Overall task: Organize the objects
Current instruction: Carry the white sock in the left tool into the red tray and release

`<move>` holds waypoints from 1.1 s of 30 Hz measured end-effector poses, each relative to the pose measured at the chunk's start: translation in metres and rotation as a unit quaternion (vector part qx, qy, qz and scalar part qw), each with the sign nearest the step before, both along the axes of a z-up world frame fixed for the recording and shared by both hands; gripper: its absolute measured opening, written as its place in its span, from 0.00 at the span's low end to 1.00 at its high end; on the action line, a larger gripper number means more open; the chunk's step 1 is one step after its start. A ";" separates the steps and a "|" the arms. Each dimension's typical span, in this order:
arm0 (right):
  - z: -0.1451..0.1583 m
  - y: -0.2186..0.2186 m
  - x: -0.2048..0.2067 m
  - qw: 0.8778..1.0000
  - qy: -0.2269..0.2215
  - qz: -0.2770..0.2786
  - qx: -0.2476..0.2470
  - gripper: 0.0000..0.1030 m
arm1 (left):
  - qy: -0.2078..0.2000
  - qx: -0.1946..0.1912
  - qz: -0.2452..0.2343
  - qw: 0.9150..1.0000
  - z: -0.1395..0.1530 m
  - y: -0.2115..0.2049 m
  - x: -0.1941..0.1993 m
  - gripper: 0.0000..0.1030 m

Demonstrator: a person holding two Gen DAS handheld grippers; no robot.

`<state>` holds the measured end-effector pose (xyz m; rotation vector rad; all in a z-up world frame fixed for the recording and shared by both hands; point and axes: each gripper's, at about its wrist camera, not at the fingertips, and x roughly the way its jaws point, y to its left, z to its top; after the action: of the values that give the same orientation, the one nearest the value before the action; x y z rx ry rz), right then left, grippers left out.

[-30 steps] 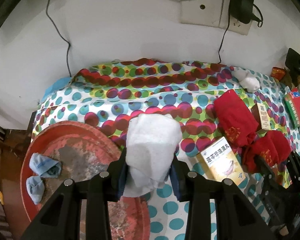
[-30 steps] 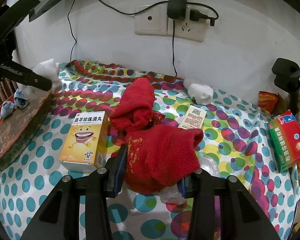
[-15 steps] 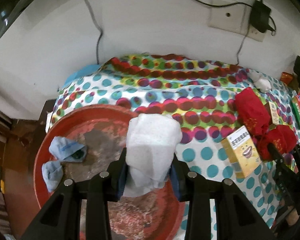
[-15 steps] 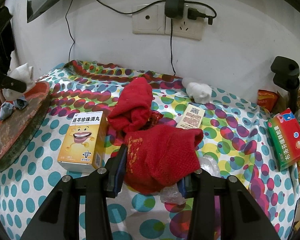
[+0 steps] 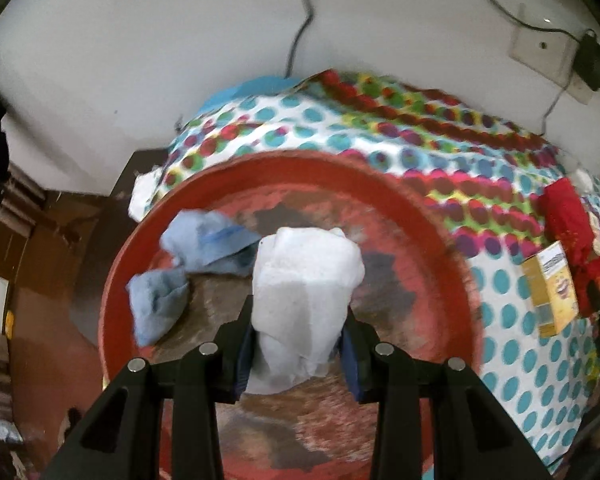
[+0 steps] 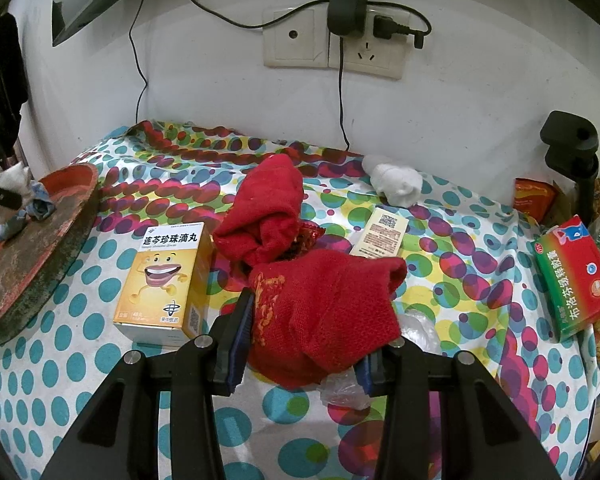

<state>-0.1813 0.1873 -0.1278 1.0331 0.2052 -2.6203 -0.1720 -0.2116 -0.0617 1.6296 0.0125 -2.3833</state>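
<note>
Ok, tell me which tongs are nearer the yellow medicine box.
Right. The right tongs, shut on the red sock, sit beside the yellow box; the left tongs hold the white sock over the red tray.

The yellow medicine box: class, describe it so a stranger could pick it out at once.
On the polka-dot tablecloth, look between the red tray and the red cloths. The yellow medicine box lies there; alone among the boxes, it shows a cartoon smiling mouth.

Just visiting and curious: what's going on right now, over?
Left gripper shut on white sock, over red tray. Right gripper shut on red sock. Blue socks in tray; drop spot free.
</note>
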 end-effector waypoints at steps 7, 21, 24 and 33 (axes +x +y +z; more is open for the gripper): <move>0.000 0.000 0.000 1.000 0.000 -0.001 0.001 0.39 | -0.016 0.007 0.036 0.999 -0.015 -0.038 0.023 0.36; -0.001 -0.001 -0.002 1.000 -0.001 -0.005 0.013 0.39 | -0.029 0.034 0.076 0.996 -0.042 -0.080 0.050 0.36; -0.001 -0.002 -0.002 1.000 -0.001 -0.006 0.017 0.40 | -0.030 0.037 0.077 0.996 -0.046 -0.083 0.053 0.36; -0.001 -0.002 -0.002 1.000 -0.002 -0.006 0.020 0.40 | -0.025 0.033 0.069 0.997 -0.051 -0.084 0.056 0.38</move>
<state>-0.1833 0.1850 -0.1286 1.0552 0.2523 -2.6355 -0.1162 -0.2952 -0.1122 1.6597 0.1890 -2.2607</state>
